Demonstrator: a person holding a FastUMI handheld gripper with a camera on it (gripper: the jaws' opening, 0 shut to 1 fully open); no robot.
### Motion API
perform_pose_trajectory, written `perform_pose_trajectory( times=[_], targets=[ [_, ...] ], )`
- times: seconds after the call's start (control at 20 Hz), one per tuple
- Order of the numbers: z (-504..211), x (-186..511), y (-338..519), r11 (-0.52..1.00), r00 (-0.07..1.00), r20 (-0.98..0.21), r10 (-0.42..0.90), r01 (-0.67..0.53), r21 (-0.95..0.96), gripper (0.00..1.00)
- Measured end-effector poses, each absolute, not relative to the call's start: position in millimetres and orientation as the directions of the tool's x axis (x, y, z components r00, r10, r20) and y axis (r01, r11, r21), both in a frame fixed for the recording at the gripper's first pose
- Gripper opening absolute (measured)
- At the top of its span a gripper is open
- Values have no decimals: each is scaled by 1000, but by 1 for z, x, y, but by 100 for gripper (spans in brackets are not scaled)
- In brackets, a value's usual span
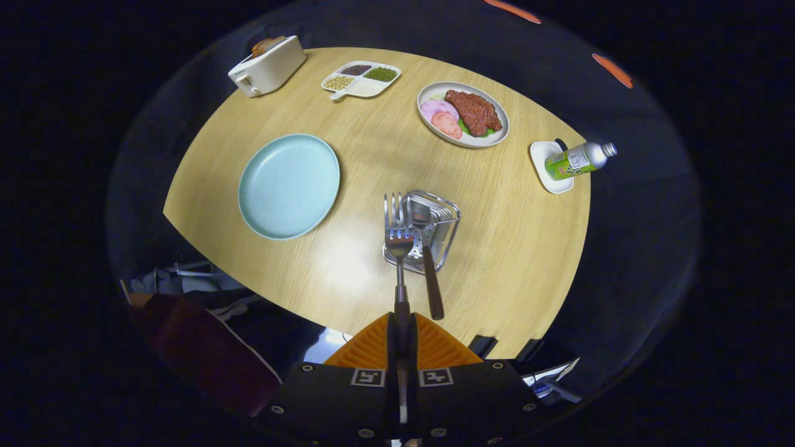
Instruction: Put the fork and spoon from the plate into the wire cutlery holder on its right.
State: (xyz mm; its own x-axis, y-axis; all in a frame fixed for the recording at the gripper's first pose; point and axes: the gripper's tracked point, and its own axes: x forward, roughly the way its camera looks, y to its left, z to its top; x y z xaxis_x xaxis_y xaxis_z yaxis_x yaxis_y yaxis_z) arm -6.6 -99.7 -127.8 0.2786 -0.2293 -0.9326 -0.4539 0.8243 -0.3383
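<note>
Here the gripper (402,338) pinches the fork (398,239) by its handle between both fingers, tines just ahead over the wire cutlery holder (447,214), where the spoon (427,248) stands. Ahead-left lies the plate (289,186).

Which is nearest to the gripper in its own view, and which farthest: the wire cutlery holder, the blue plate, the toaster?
The gripper is shut on the fork.
1. Wire cutlery holder, just ahead of the fingers.
2. Blue plate, beyond, left.
3. Toaster, at the table's far left edge.

Shiny metal fork (398,239), wire holder (435,230); matt wood-grain table (497,248); smooth plate (289,186).
</note>
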Motion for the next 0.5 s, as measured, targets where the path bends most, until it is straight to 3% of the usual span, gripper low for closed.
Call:
perform_pose_trajectory(
  times=[0.5],
  targets=[
    [-141, 0, -121, 714, 75, -932, -356, -622, -323, 5]
  ],
)
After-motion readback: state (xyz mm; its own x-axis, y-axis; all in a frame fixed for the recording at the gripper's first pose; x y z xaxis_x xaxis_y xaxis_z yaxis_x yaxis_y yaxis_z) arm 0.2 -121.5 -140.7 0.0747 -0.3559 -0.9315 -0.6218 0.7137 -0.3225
